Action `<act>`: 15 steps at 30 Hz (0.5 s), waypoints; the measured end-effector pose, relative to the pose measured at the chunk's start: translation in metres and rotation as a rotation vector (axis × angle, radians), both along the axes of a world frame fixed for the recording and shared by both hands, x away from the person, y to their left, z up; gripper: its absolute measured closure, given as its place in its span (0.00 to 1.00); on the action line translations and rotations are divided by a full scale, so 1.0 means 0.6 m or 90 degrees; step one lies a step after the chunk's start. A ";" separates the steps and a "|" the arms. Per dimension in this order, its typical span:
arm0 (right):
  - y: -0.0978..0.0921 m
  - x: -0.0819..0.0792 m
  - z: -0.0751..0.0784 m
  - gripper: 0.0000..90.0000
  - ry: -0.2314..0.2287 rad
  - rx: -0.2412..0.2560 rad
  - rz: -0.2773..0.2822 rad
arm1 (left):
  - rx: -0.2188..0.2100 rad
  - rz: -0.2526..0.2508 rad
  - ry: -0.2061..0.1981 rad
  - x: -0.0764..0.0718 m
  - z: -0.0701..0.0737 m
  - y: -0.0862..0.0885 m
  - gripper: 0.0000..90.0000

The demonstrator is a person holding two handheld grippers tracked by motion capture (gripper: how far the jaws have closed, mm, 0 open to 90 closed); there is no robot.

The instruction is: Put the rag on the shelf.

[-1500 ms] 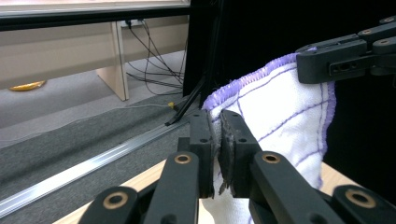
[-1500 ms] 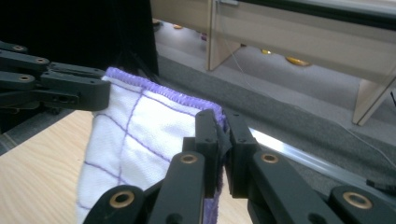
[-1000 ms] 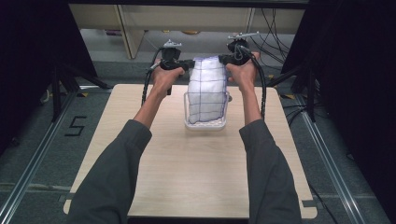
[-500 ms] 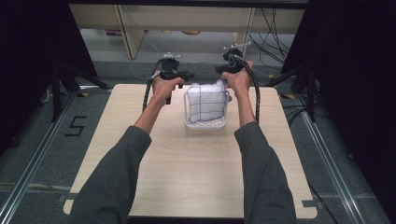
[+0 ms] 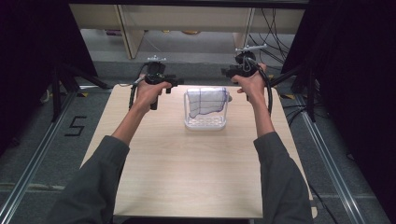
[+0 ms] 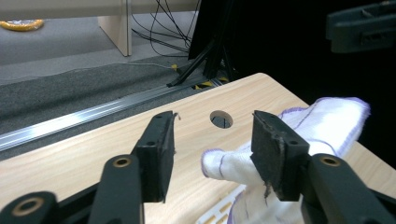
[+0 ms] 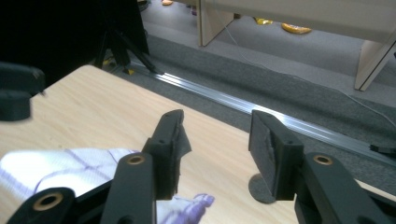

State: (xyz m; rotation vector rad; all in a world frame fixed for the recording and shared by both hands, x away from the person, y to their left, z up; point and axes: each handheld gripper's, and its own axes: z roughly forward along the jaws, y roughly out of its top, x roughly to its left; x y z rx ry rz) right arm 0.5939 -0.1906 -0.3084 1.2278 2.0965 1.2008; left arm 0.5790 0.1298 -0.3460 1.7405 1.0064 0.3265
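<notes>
A white cloth with purple stitched edges (image 5: 208, 101) lies crumpled in a small clear plastic basket (image 5: 204, 124) at the far middle of the wooden table. My left gripper (image 5: 173, 82) hovers to the left of the basket, open and holding nothing. In the left gripper view the cloth (image 6: 322, 122) sits just past the right jaw of the open gripper (image 6: 212, 137). My right gripper (image 5: 227, 72) is off the basket's right rear corner, also open. The right gripper view has the cloth (image 7: 56, 168) low on the left, below the open gripper (image 7: 217, 135).
The table (image 5: 187, 177) has a round cable hole (image 6: 221, 119) near its far edge. Beyond the far edge run an aluminium rail (image 7: 280, 116), grey carpet and wooden furniture legs (image 5: 128, 32). Dark tripod stands (image 5: 60, 79) flank the table.
The cloth, held stretched between both grippers above the basket a second ago, came down into it. Both grippers let go and moved apart to either side.
</notes>
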 end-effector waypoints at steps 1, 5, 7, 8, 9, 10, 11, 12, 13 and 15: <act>-0.003 -0.007 0.000 0.59 0.000 0.004 0.004 | 0.004 -0.003 -0.001 -0.007 0.001 0.006 0.53; -0.014 -0.040 0.004 0.57 -0.009 0.011 0.028 | 0.012 -0.019 -0.008 -0.038 0.004 0.025 0.47; -0.018 -0.059 0.007 0.56 -0.014 -0.002 0.041 | 0.014 -0.030 -0.008 -0.057 0.002 0.033 0.45; -0.020 -0.069 0.008 0.55 -0.018 -0.001 0.047 | 0.014 -0.032 -0.011 -0.068 0.000 0.036 0.43; -0.022 -0.080 0.009 0.55 -0.018 0.001 0.054 | 0.015 -0.040 -0.010 -0.079 -0.002 0.039 0.43; -0.024 -0.090 0.009 0.55 -0.025 0.002 0.062 | 0.018 -0.047 -0.011 -0.090 -0.006 0.042 0.42; -0.024 -0.102 0.009 0.55 -0.027 0.007 0.065 | 0.020 -0.048 -0.012 -0.101 -0.010 0.044 0.41; -0.027 -0.111 0.008 0.55 -0.028 0.008 0.073 | 0.029 -0.053 -0.014 -0.111 -0.013 0.046 0.40; -0.029 -0.121 0.006 0.54 -0.030 0.010 0.074 | 0.039 -0.058 -0.014 -0.121 -0.016 0.047 0.40; -0.033 -0.137 -0.001 0.53 -0.029 0.010 0.084 | 0.052 -0.060 -0.026 -0.140 -0.022 0.050 0.39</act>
